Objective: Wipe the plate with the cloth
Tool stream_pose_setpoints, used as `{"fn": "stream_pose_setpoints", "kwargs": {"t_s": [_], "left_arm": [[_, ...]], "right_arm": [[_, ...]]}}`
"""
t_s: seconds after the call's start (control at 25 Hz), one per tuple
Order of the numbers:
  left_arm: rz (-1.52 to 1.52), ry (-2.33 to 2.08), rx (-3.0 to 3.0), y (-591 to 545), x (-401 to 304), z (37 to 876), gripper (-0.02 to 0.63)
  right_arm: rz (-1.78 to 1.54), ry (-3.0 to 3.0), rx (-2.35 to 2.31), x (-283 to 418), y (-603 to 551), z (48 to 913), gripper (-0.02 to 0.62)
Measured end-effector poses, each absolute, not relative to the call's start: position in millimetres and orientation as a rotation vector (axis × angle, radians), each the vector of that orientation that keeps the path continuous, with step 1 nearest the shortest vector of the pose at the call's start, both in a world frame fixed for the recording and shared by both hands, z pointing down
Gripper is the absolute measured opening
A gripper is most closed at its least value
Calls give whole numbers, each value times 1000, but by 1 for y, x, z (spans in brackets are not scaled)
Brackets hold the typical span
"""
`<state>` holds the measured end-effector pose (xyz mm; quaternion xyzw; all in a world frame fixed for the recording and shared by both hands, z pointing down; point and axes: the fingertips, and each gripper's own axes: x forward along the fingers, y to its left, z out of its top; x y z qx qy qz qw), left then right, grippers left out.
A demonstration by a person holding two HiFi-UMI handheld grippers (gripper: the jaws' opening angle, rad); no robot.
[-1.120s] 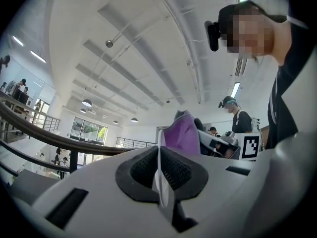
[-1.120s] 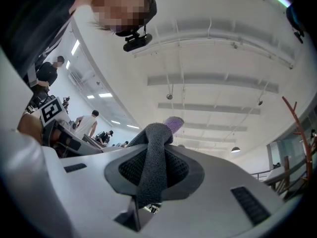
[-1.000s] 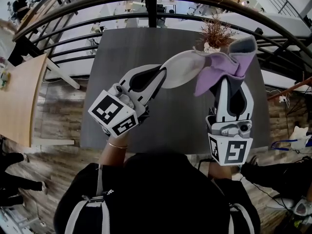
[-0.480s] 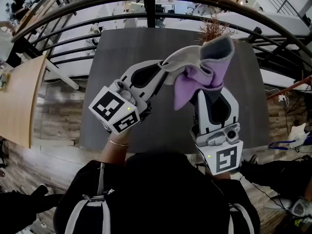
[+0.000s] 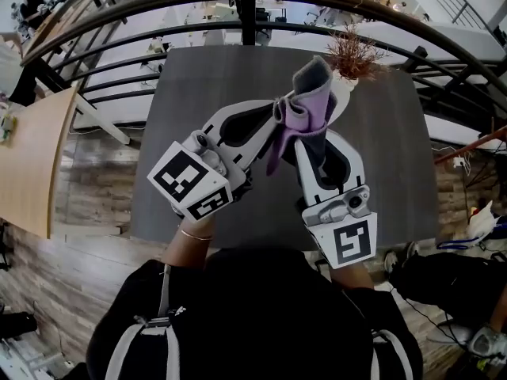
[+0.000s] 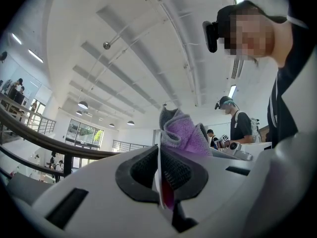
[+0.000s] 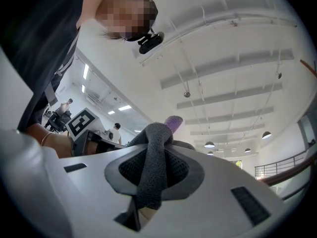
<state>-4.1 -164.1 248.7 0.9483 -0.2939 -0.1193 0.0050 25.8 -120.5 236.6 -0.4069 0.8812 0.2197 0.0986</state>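
Observation:
My left gripper [image 5: 268,117] is shut on the rim of a white plate [image 5: 340,101], held up above the table. In the left gripper view the thin rim [image 6: 159,175] stands edge-on between the pads. A purple and grey cloth [image 5: 305,105] is bunched against the plate and hides most of it. Just right of the left gripper, my right gripper [image 5: 313,131] is shut on the cloth. The cloth's grey side [image 7: 151,162] fills that gripper's jaws [image 7: 150,180], and its purple side [image 6: 184,135] shows behind the plate rim.
A dark grey table [image 5: 198,77] lies below both grippers, with a dried plant [image 5: 352,52] at its far right. Curved black railings [image 5: 119,22] run beyond the table. A wooden table [image 5: 28,157] stands at the left. People stand in the background of both gripper views.
My right gripper has carried the cloth leftward and a little down across the plate, close to the left gripper. The plate, plain to see before, is now mostly covered. The left gripper stayed put.

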Motion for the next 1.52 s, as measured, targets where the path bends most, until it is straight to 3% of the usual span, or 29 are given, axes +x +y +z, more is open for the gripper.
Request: {"fn": "stream_pose_setpoints", "kwargs": {"t_s": [1.12, 1.52], "left_arm": [[-399, -918, 2999, -155, -7, 236, 17], [-400, -942, 2986, -158, -9, 238, 17]], "right_arm": [[562, 2480, -1587, 99, -163, 252, 61], [553, 2461, -1425, 86, -132, 235, 61]]}}
